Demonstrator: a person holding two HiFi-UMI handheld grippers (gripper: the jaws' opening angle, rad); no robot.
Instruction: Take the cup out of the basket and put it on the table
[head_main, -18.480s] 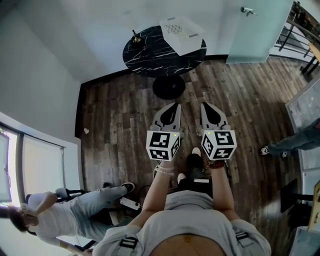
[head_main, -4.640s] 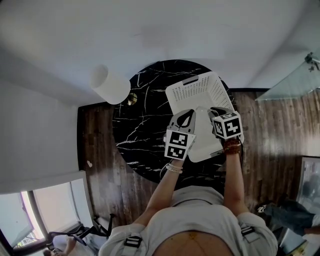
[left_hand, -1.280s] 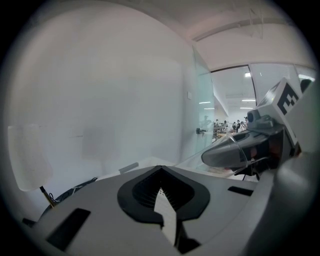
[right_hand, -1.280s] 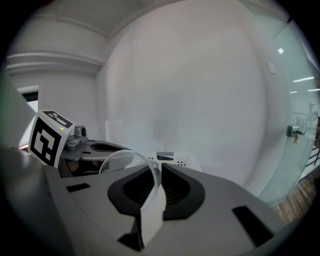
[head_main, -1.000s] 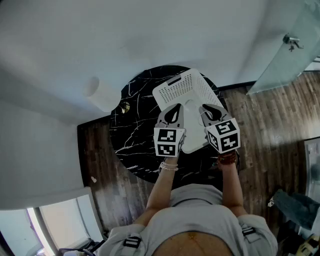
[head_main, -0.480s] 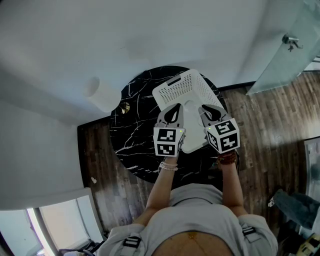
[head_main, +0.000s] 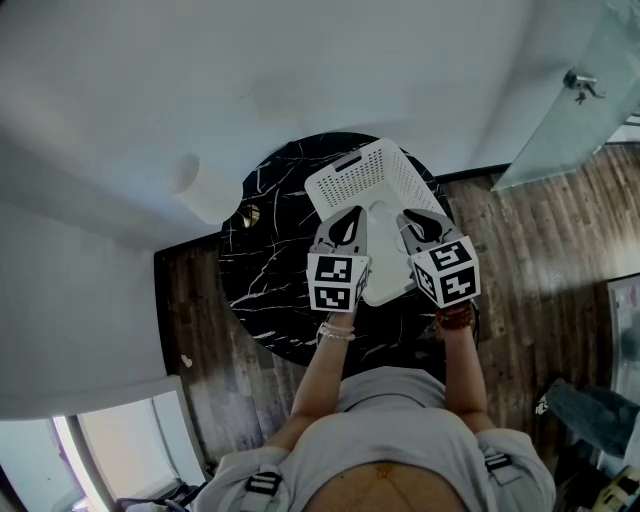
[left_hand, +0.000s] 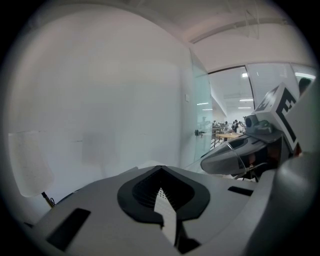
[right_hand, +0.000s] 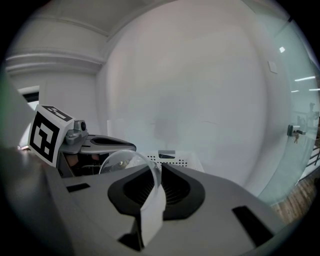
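A white perforated basket (head_main: 368, 178) stands at the back of a round black marble table (head_main: 270, 280). In the right gripper view, a clear glass cup (right_hand: 125, 161) hangs left of my right gripper (right_hand: 156, 172), whose jaws are shut on its rim. The basket's rim (right_hand: 175, 159) shows behind it. In the head view my right gripper (head_main: 418, 218) hovers over the basket's near right part; the cup is hard to make out there. My left gripper (head_main: 347, 215) is beside it over the basket's near left part, jaws (left_hand: 160, 172) shut on nothing.
A small brass object (head_main: 248, 213) sits on the table's left back edge. White walls curve behind the table, with a pale cylinder (head_main: 195, 183) against them. A glass door (head_main: 570, 90) is at the right. Dark wooden floor (head_main: 520, 260) surrounds the table.
Since 4.6 s ago the view has shifted and both grippers sit nearer the basket's front. Over the last second nothing visibly moves.
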